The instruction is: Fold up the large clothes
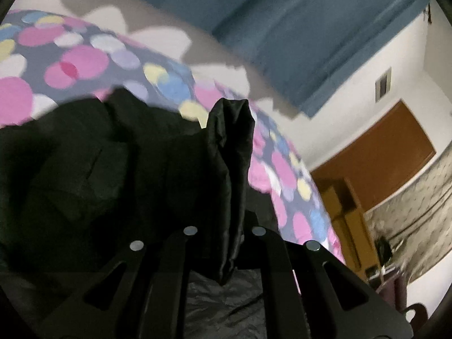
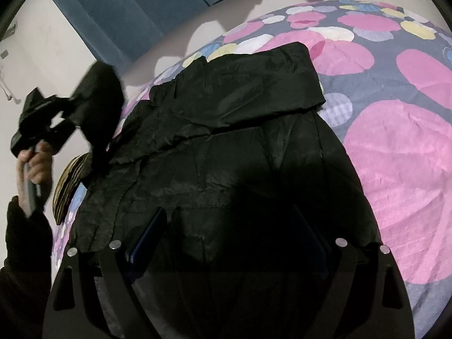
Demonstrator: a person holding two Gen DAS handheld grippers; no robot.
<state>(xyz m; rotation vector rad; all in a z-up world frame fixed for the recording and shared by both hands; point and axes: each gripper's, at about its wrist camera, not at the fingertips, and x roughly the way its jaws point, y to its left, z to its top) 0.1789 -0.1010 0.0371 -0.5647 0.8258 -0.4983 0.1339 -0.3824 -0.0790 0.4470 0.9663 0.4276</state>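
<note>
A large black jacket (image 2: 226,141) lies spread on a bed with a pink-and-grey spotted cover (image 2: 395,155). One sleeve (image 2: 240,90) is folded across its upper part. My left gripper (image 1: 226,197) is shut on a bunched black sleeve end (image 1: 230,147) and holds it raised above the bed. It also shows at the left of the right wrist view (image 2: 82,113), held in a hand. My right gripper (image 2: 228,226) is open, its jaws spread wide just above the jacket's lower body, with nothing between them.
A blue curtain (image 1: 310,28) hangs on the white wall behind the bed. A brown wooden door (image 1: 381,152) and a patterned wall (image 1: 418,197) are to the right. A striped object (image 2: 67,186) lies at the bed's left edge.
</note>
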